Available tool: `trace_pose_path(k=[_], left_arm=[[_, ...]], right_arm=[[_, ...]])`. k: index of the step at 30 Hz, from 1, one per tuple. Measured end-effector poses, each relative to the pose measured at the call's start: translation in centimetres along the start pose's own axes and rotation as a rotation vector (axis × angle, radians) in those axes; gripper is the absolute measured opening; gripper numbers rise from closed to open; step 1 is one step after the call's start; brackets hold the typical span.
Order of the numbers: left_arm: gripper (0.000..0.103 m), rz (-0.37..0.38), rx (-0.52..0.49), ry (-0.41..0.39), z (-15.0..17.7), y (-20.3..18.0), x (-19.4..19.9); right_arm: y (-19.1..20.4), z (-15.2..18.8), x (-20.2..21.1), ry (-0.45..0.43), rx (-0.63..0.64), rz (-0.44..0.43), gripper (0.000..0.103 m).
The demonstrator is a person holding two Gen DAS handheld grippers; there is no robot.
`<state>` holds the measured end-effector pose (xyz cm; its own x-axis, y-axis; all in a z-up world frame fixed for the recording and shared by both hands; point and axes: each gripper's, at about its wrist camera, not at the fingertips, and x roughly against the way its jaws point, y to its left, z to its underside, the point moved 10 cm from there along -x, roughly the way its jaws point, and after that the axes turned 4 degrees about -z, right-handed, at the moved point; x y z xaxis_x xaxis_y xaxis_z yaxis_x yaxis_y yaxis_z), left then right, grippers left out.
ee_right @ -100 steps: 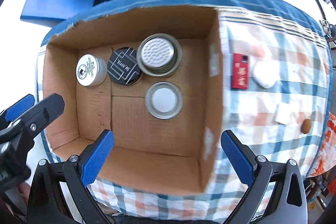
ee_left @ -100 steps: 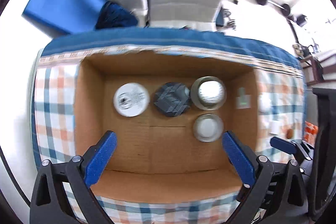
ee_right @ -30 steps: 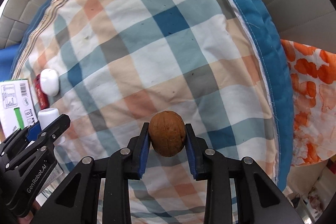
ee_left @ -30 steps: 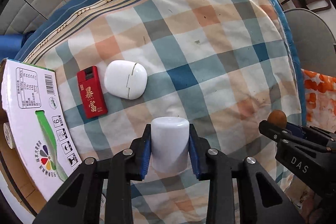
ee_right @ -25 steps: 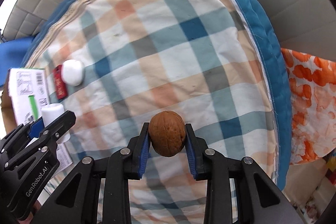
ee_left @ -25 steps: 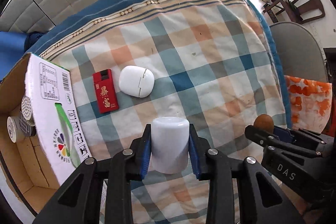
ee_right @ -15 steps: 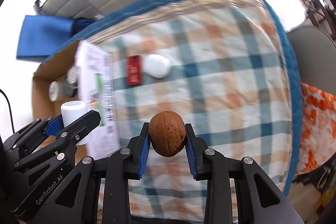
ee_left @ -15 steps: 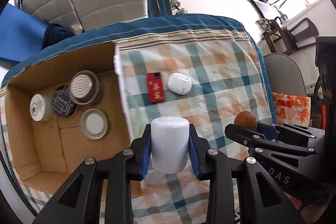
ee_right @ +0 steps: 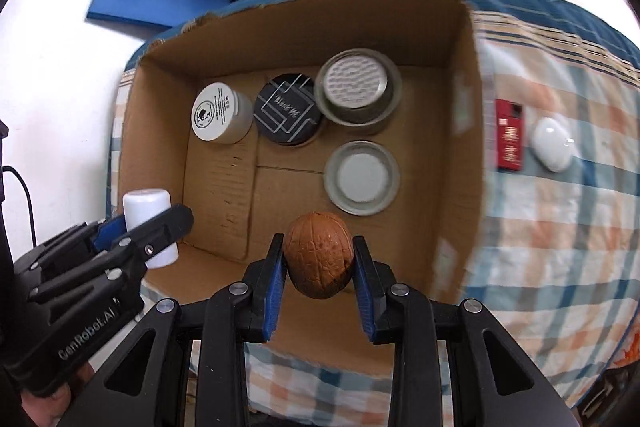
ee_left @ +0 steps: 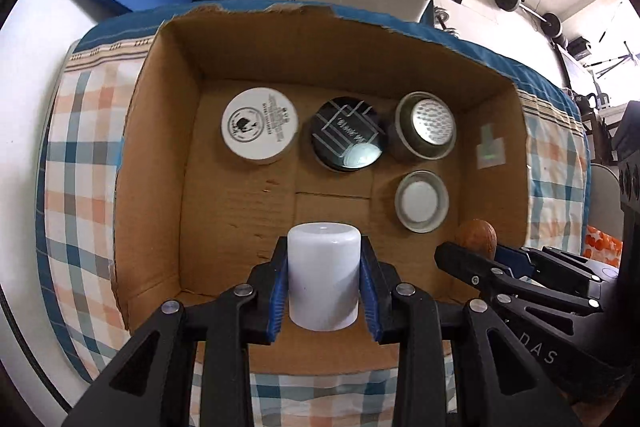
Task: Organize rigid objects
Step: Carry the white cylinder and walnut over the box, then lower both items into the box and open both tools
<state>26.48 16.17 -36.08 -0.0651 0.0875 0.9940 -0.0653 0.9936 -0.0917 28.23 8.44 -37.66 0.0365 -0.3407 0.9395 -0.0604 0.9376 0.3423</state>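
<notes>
Left claw [ee_left: 323, 287] is clenched on a white cap [ee_left: 323, 275], its blue pads pressed to both sides, and it hangs over the near part of the open cardboard box [ee_left: 160, 155]. Right claw [ee_right: 318, 269] is clenched on a brown walnut [ee_right: 318, 259], held above the box's near right part; in the left wrist view the same walnut [ee_left: 478, 233] shows at the right claw's tip, near the box's right wall.

Inside the box, along the far wall, stand three round things in a row: a white jar [ee_left: 260, 125] at the left, a black tin [ee_left: 349, 133] with white line markings in the middle, and a metal cup [ee_left: 426, 125] with a dimpled top at the right. The tin and the cup look as if they touch. A small metal lid [ee_left: 421, 201] with a white centre lies on the box floor just in front of the metal cup.

The box sits on a table covered by a checked cloth [ee_right: 560, 227]. On the cloth outside the box's right wall lie a red lighter [ee_right: 509, 135] and, just beside it, a white case [ee_right: 554, 145].
</notes>
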Motion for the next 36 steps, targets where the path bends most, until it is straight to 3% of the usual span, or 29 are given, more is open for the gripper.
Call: trace_pose_path(k=[11, 23, 27, 29, 30, 32, 34, 36], left_arm=[[0.029, 0.029, 0.040, 0.127, -2.5, 4.2, -8.2], [0.029, 0.039, 0.031, 0.151, -2.7, 4.2, -9.5], [0.047, 0.030, 0.046, 0.166, -2.8, 4.8, -8.9], [0.066, 0.024, 0.061, 0.151, -3.0, 5.2, -8.4], [0.069, 0.028, 0.074, 0.138, -3.2, 5.4, -8.0], [0.073, 0.058, 0.093, 0.129, -3.7, 5.1, -7.2], [0.075, 0.062, 0.091, 0.125, -3.5, 4.9, -6.4], [0.080, 0.050, 0.073, 0.111, -3.3, 4.6, -5.5]], right_arm=[[1.8, -2.6, -9.5, 0.093, -0.033, 0.048, 0.034], [1.3, -3.3, -11.0, 0.082, -0.042, 0.072, 0.035], [1.3, -3.4, -10.6, 0.076, -0.041, 0.092, 0.035], [1.0, -3.9, -10.3, 0.071, -0.052, 0.097, 0.036], [0.9, -3.8, -10.2, 0.073, -0.055, 0.096, 0.036], [1.0, -3.6, -9.9, 0.077, -0.055, 0.088, 0.042], [1.2, -3.1, -9.4, 0.076, -0.047, 0.082, 0.060], [1.5, -2.8, -8.9, 0.068, -0.033, 0.088, 0.067]])
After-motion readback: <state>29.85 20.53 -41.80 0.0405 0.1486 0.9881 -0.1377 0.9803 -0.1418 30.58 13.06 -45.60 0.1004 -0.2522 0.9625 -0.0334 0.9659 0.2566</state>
